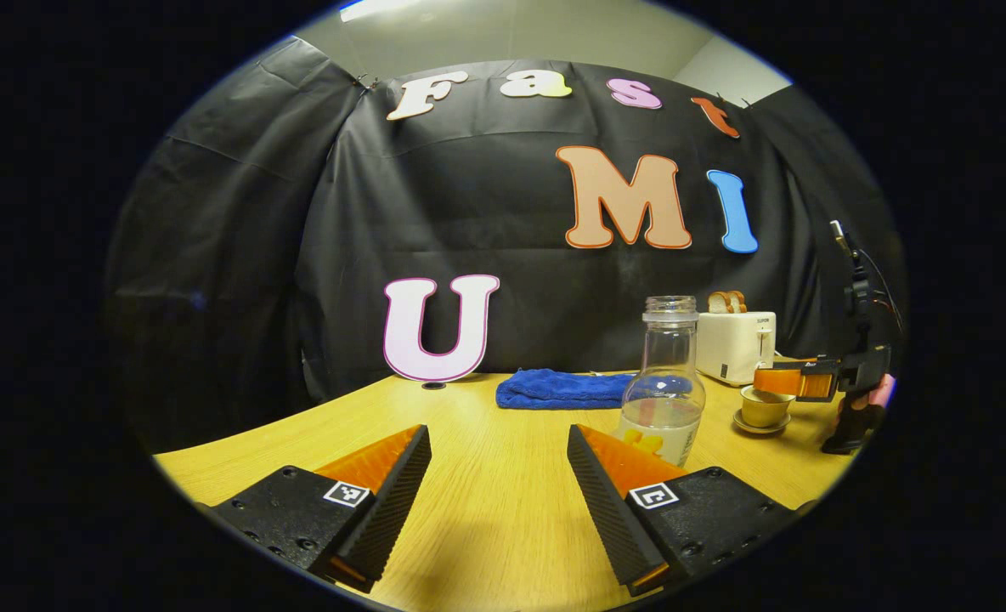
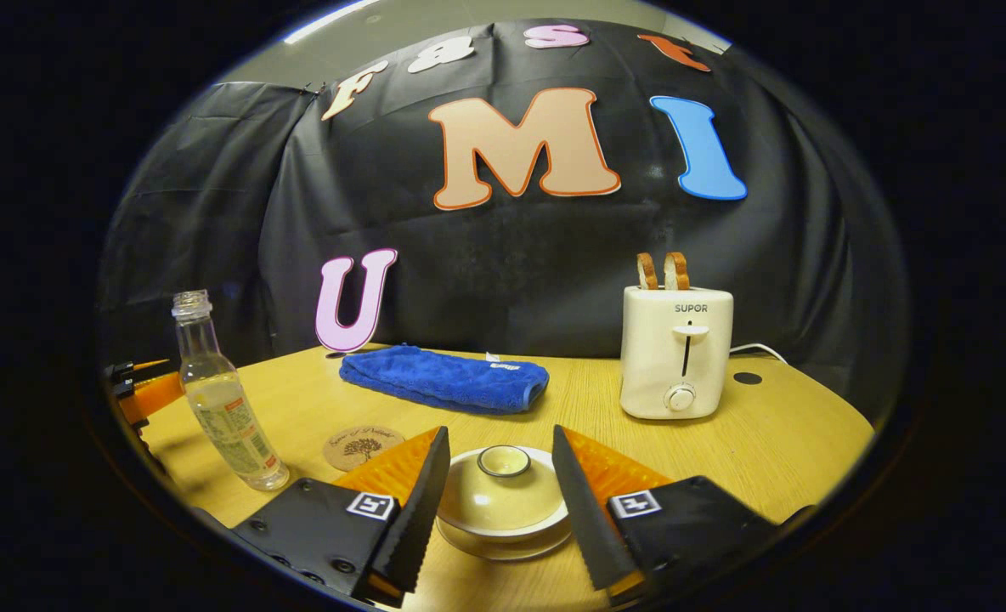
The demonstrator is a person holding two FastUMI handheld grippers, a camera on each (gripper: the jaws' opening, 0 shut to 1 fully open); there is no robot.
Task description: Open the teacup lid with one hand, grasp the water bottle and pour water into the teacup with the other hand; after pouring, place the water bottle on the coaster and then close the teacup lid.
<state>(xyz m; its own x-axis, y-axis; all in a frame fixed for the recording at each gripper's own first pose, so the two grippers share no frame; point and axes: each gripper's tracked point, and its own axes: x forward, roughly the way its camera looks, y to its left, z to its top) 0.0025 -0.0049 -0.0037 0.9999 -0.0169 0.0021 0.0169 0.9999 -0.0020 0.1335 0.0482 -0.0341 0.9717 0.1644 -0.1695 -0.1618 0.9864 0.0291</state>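
Straddling the lidded teacup (image 2: pixel 503 497) on the table (image 2: pixel 775 442) with the right gripper (image 2: pixel 496 476), jaws wide, lid (image 2: pixel 504 461) on, not gripped. Left gripper (image 1: pixel 499 476) wide too, bottle (image 1: pixel 663 387) just ahead; coaster (image 2: pixel 362 446) beside the teacup.

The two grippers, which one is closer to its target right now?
The right gripper: its open fingers flank the teacup lid. The left gripper is open short of the water bottle.
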